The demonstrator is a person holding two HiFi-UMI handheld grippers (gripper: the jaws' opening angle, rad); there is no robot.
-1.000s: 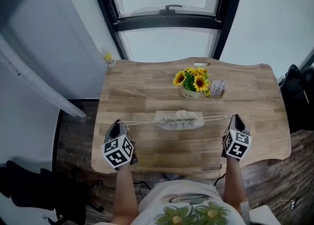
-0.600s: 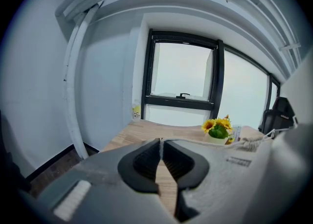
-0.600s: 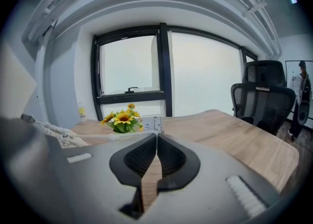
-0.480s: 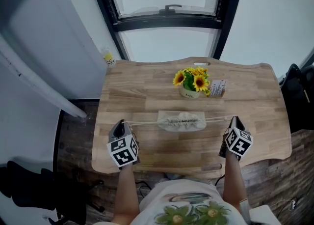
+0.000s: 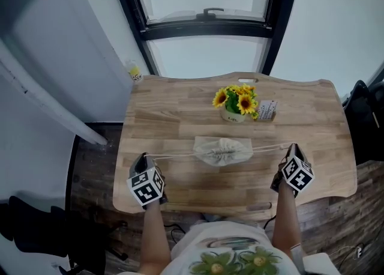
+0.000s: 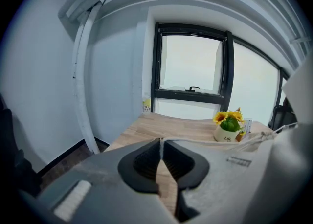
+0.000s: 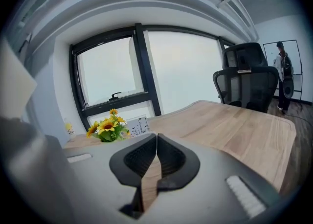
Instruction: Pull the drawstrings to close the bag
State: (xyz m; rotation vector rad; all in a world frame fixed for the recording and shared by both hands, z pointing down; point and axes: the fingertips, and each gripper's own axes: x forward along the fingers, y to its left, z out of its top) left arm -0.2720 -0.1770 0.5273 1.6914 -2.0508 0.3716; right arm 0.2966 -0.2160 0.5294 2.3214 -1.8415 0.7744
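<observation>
"What had changed since the earlier look?"

"My right gripper (image 5: 293,146) had slid toward the right edge of the frame and rolled. The left gripper (image 5: 143,158) had dipped a little. The drawstring bag (image 5: 222,151) had bunched tighter at its mouth."

"Where was the bag?"

"At frame centre on the wooden table (image 5: 180,111), just below the sunflower pot (image 5: 235,102), with a cord running out to each side."

"And the grips?"

"The left jaws were pressed together on the left drawstring (image 5: 171,155). The right jaws were together too. The right drawstring (image 5: 267,147) ran to their tips, so I judged it pinched, though that gripper's own view showed no cord."

"Which step?"

"Late in the pull, I judged. The next move called for one last even tug outward, without dragging the bag sideways."
</observation>
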